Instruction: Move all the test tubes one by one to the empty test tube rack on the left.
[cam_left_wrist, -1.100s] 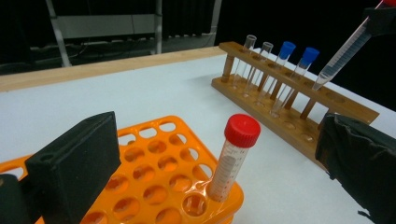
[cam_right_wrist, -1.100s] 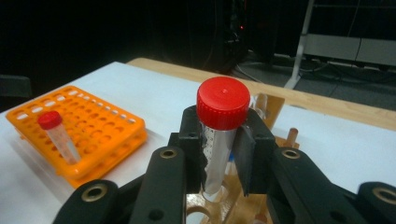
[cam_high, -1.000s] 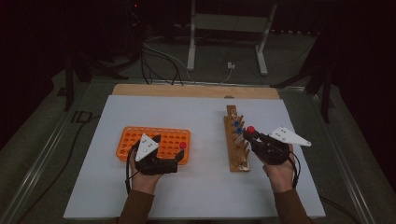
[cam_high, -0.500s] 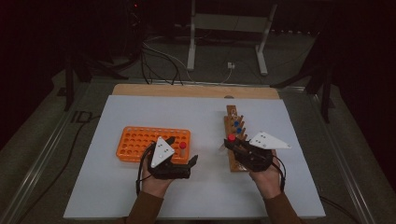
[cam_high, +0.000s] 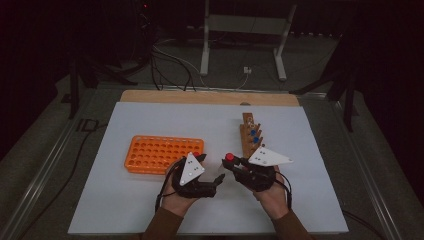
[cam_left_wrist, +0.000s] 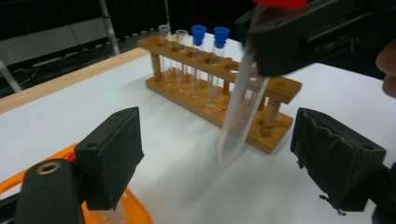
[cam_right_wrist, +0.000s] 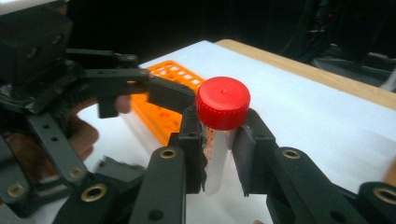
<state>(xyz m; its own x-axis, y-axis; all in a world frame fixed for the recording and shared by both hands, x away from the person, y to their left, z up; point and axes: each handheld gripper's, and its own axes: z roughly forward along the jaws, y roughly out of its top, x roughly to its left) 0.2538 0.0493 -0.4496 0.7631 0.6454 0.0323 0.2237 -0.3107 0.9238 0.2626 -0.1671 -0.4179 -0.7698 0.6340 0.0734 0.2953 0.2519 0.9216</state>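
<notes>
Red-capped tube handover at frame centre

Right gripper (cam_high: 231, 165) clenches the red-capped test tube (cam_right_wrist: 219, 135); left gripper (cam_high: 218, 178), jaws just narrowing around nothing, could knock it loose by clamping off-centre.

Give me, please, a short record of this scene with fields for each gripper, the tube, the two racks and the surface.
right gripper: shut on the red-capped tube, held upright just under its cap
left gripper: open; jaws have just been closing, with the tube's lower end between them, not pressed
wooden rack: right of centre, holds two blue-capped tubes and two uncapped ones
orange rack: left of centre, beside the left hand
surface: white mat on the table
</notes>
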